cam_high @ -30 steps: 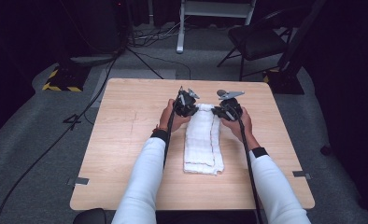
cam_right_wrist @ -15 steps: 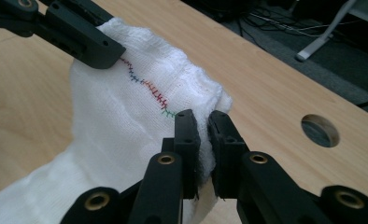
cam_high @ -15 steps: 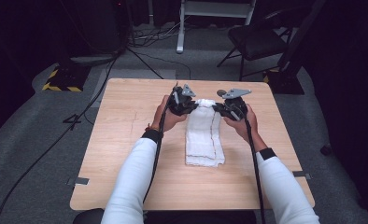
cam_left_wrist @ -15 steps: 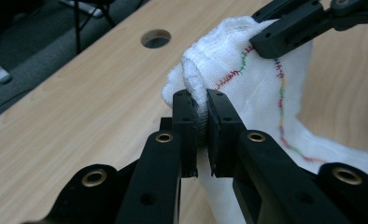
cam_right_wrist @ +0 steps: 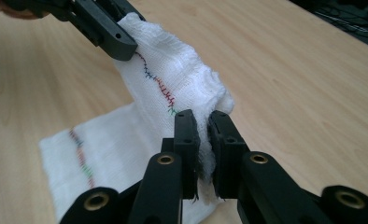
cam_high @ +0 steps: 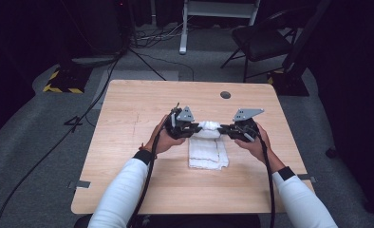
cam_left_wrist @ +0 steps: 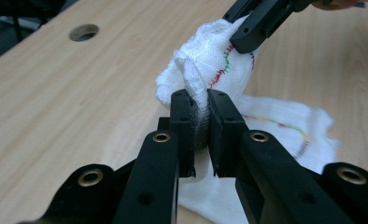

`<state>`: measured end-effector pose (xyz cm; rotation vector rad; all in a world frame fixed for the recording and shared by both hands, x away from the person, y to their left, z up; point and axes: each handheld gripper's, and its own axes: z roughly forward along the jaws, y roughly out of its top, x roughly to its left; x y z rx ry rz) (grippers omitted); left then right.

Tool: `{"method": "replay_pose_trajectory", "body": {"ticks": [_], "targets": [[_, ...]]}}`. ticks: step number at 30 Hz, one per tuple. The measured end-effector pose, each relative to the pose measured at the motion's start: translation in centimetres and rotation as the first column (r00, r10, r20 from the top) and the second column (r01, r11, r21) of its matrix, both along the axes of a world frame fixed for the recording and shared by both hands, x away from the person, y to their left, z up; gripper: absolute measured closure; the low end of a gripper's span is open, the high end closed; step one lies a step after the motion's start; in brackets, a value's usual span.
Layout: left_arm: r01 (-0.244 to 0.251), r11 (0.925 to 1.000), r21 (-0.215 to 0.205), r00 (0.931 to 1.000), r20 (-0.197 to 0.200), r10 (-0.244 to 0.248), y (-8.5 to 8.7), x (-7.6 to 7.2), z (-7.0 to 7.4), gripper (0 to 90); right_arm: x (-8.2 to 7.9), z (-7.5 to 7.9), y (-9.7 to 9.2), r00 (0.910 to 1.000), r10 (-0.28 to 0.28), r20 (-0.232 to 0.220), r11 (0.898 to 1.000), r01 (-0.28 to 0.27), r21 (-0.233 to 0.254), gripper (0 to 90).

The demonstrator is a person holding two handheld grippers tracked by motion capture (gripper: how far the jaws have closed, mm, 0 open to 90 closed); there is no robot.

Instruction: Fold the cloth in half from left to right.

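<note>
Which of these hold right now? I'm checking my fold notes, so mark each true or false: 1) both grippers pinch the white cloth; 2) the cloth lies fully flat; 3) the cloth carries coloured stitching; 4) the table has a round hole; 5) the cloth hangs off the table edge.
1) True: the left gripper and the right gripper each clamp an edge of the white cloth.
2) False: its far end is lifted between the grippers; the near part lies on the table.
3) True: a multicoloured stitched line runs across it.
4) True: a round hole sits near the far edge.
5) False: it rests mid-table.
</note>
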<state>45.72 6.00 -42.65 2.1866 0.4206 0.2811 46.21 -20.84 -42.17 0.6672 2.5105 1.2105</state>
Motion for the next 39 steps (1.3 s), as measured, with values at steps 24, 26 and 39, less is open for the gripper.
{"method": "replay_pose_trajectory", "body": {"ticks": [24, 26, 39], "targets": [[0.141, 0.9712, 0.192, 0.9900, -0.025, -0.139, -0.8, -7.1, -4.4, 78.0, -7.0, -4.4, -0.5, 0.9908, 0.120, -0.061, 0.986, -0.126, -0.105, 77.0], [0.141, 0.9682, 0.207, 0.9901, -0.033, -0.137, -0.9, -7.3, -4.8, 77.2, -7.3, -4.7, -0.6, 0.9894, 0.125, -0.075, 0.986, -0.132, -0.103, 76.2], [0.106, 0.9732, 0.204, 0.9942, -0.008, -0.107, -1.0, -7.1, -6.2, 76.4, -7.5, -6.2, -0.2, 0.9912, 0.108, -0.077, 0.985, -0.117, -0.127, 68.7]]}}
